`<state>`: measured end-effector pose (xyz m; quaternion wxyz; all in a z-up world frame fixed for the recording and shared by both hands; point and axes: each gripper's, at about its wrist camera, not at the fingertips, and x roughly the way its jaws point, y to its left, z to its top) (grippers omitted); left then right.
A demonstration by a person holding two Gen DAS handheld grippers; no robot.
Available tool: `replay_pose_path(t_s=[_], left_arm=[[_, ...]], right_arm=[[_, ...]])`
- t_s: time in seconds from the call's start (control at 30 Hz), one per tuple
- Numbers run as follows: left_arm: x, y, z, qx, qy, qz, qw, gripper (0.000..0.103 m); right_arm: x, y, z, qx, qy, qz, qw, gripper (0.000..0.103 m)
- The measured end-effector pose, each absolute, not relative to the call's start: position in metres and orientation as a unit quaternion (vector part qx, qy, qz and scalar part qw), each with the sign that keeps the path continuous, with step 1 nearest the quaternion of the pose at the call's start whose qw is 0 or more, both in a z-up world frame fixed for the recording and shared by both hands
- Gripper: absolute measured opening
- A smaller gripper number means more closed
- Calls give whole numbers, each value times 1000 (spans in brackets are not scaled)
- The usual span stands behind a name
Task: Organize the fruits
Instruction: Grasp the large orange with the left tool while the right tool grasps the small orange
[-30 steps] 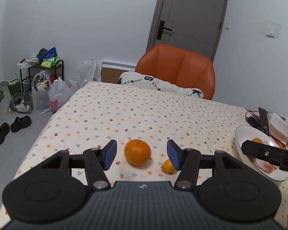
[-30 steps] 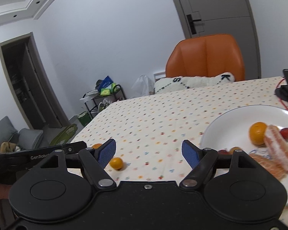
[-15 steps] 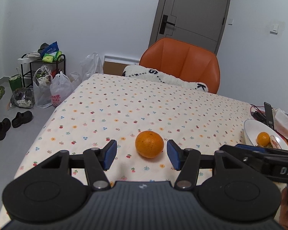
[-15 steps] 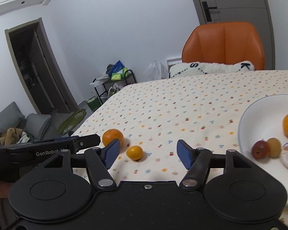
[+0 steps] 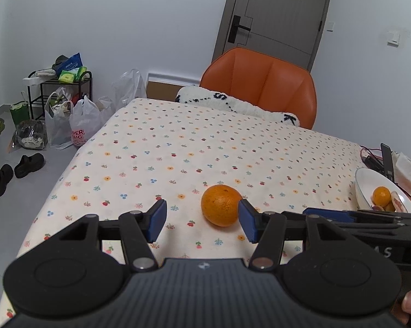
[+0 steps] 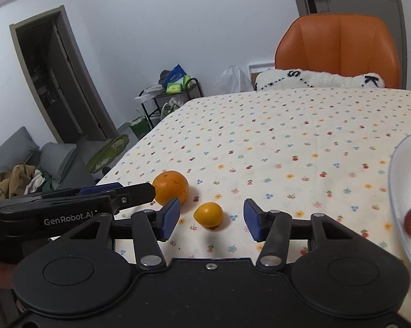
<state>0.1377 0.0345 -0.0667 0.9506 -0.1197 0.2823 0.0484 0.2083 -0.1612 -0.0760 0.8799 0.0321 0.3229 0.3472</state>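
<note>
Here, in the left wrist view, the left gripper [image 5: 202,220] gapes, the orange [image 5: 220,205] lower centre, by its right pad. In the right wrist view, the right gripper [image 6: 211,222] gapes too, the kumquat [image 6: 208,214] between its pads, lower centre.

Left gripper [image 5: 202,220] jaws spread: orange [image 5: 220,205] lodged against right pad, bare cloth toward left pad. Right gripper [image 6: 211,220] jaws spread: small yellow fruit [image 6: 208,214] centred between, gaps either side. Plate [image 6: 396,180] blocked right.
</note>
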Motion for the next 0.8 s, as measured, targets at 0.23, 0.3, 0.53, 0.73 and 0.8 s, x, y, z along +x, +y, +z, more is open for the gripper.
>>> replay_pose_path(t_s=[0.23, 0.3, 0.53, 0.73, 0.8], left_arm=[[145, 40, -67, -125, 285, 48, 949, 56], [147, 39, -67, -124, 287, 45, 949, 56], [158, 25, -71, -110, 297, 30, 948, 56], [167, 14, -79, -104, 306, 26, 946, 53], [168, 11, -82, -104, 311, 29, 944, 48]], right_arm=[[219, -146, -84, 13, 344, 349, 871, 26], [219, -145, -85, 10, 343, 351, 871, 24], [217, -160, -79, 16, 332, 341, 879, 24], [215, -178, -70, 24, 320, 331, 887, 24], [214, -184, -68, 27, 316, 327, 890, 24]])
